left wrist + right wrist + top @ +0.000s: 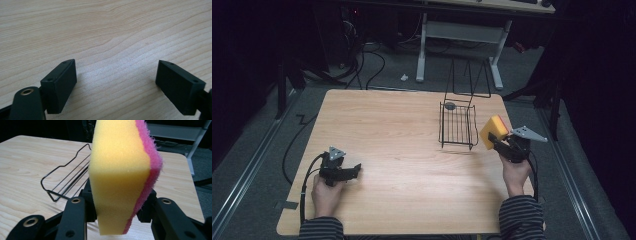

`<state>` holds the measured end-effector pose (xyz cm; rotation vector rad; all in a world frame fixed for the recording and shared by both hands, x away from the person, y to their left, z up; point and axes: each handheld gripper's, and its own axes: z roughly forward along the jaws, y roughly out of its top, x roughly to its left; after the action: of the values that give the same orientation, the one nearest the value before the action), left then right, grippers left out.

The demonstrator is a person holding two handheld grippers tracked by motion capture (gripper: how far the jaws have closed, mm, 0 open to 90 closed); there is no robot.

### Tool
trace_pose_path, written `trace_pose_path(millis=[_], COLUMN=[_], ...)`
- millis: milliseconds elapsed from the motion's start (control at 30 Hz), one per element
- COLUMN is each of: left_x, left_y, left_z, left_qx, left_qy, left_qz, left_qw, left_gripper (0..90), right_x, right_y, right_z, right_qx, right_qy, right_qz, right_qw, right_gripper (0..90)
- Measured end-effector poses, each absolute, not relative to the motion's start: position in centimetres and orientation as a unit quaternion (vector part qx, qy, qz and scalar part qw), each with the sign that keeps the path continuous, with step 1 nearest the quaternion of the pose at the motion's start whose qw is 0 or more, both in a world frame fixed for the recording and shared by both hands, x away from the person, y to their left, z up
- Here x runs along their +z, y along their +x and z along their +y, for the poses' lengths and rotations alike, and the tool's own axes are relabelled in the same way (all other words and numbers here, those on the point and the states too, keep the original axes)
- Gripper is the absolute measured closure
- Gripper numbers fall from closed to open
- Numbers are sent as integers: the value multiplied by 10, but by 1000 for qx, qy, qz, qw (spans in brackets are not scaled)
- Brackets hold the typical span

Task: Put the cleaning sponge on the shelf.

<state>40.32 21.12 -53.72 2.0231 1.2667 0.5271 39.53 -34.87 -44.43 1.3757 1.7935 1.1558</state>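
Yellow foam with a pink scrub layer, that's the sponge I have clamped in the right gripper; jaws pinch it from both sides, sponge standing on edge, clear of the table, at about 3 o'clock of the tabletop in the high view. Right hand comes in from 5 o'clock, forearm in a striped sleeve, gripper pointing up and toward 11 o'clock. Black wire basket sits just beside the sponge at its 9 o'clock, with a small grey round thing at its far rim. In the right gripper view the sponge stands between the jaws, basket behind at 9 o'clock. Left gripper rests low at 8 o'clock of the table, left hand wrapped around it, pointing toward 3 o'clock; its jaws stand wide apart with bare wood between them. No brands, labels or readable writing anywhere I can see.
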Motion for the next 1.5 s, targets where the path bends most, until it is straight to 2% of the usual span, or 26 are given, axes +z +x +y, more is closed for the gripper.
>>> trace_pose_path(millis=[900, 1500], left_x=[-537, -537], left_y=[403, 403], left_z=[211, 211], left_qx=[203, 202], left_qy=[778, 778], left_qz=[487, 487], left_qw=[342, 342], left_gripper=[176, 176], right_x=[-426, -431], right_y=[410, 444], right_z=[-312, -285], right_qx=[454, 436], right_qy=[472, 458], right_qz=[704, 725], right_qw=[274, 272], right_gripper=[612, 612])
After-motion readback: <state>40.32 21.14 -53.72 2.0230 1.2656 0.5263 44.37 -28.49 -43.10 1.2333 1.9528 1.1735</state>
